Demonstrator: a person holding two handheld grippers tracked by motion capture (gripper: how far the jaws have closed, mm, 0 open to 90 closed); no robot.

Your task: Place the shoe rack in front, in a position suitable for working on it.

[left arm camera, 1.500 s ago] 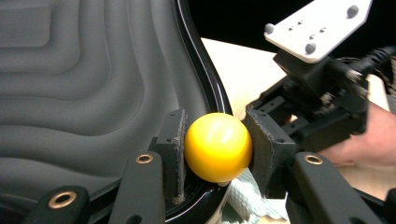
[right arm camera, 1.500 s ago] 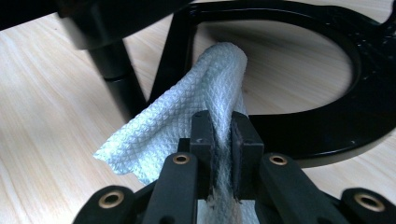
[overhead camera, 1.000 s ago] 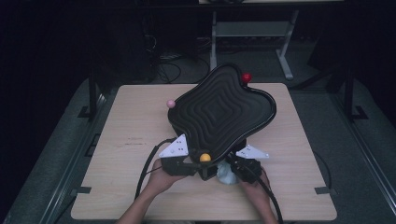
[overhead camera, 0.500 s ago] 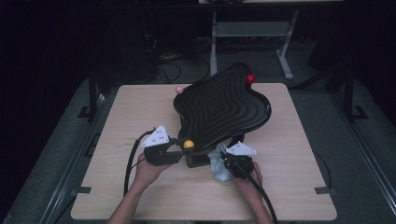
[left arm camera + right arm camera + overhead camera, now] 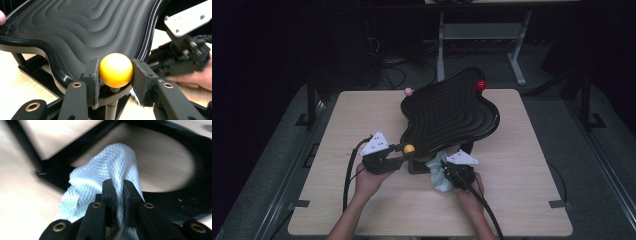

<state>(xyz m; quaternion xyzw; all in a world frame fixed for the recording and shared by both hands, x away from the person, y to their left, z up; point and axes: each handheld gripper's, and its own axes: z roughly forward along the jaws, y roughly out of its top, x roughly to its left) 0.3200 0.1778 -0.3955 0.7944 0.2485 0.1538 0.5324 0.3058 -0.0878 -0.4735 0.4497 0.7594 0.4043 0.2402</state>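
From the high view we see both forearms come in from the bottom; the left claw [image 5: 404,156] reaches level toward the yellow ball [image 5: 409,148] at the near edge of the black wavy tray [image 5: 452,112] on the surface [image 5: 362,115], and the right claw [image 5: 446,172] sits just beside it with a white cloth [image 5: 438,172]. Since the earlier frames the tray has swung round and both hands have shifted left. In the left gripper view, the left claw grasps the yellow ball [image 5: 116,70]. In the right gripper view, the right claw [image 5: 118,192] is clenched on the white cloth [image 5: 100,182]. We read no writing.
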